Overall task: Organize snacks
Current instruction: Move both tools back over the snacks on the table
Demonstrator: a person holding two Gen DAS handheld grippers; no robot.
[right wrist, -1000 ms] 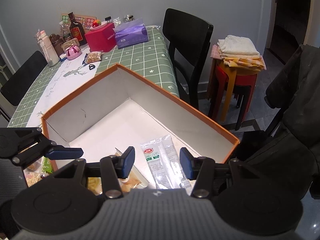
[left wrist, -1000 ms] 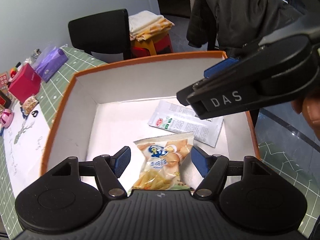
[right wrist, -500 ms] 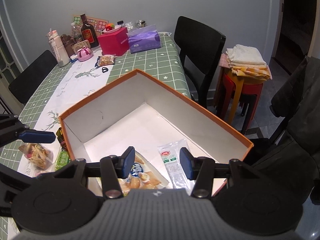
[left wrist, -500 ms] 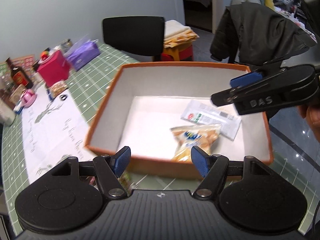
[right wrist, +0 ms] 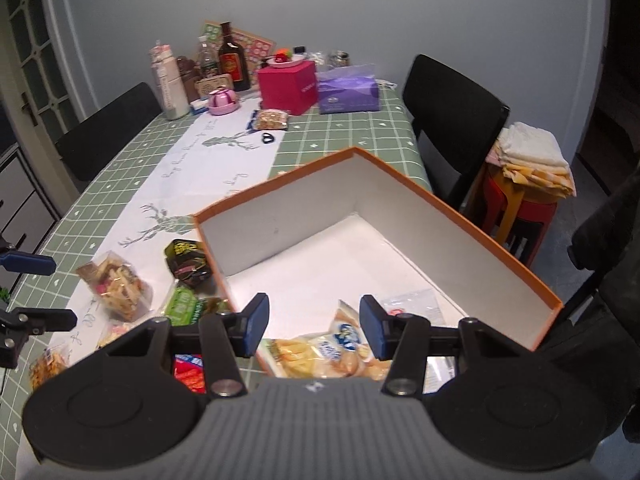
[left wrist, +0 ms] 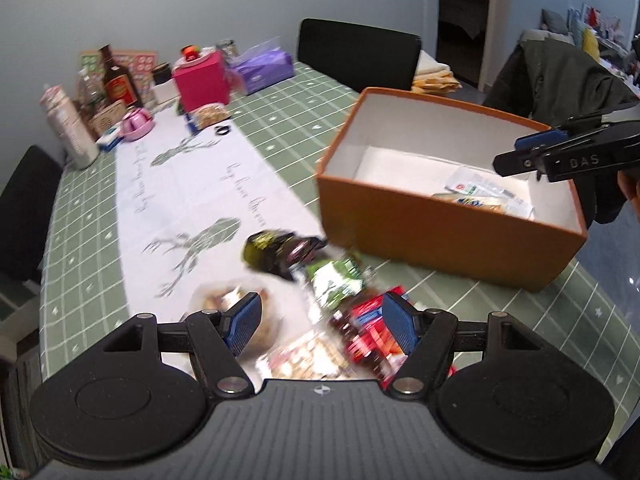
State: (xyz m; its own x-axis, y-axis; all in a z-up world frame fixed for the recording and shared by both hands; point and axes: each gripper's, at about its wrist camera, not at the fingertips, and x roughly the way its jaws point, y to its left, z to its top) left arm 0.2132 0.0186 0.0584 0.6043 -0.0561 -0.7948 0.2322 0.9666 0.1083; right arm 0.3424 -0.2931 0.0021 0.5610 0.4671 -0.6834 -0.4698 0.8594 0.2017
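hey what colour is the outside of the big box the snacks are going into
Orange outside, white inside. The box shows its outer wall best in the left wrist view.

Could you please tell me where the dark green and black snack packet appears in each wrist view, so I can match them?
Left wrist: dark packet lies centre frame on the table, just left of the orange box.
Right wrist: dark packet lies left of centre, against the box's near-left wall.
Shared landmark: the orange box.

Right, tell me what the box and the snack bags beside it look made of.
Box: looks like stiff cardboard, matte orange outside and plain white inside, with straight thin walls and sharp corners.
Snack bags: likely thin plastic film. The dark bag is glossy and crinkled, and the clear bag shows its contents.
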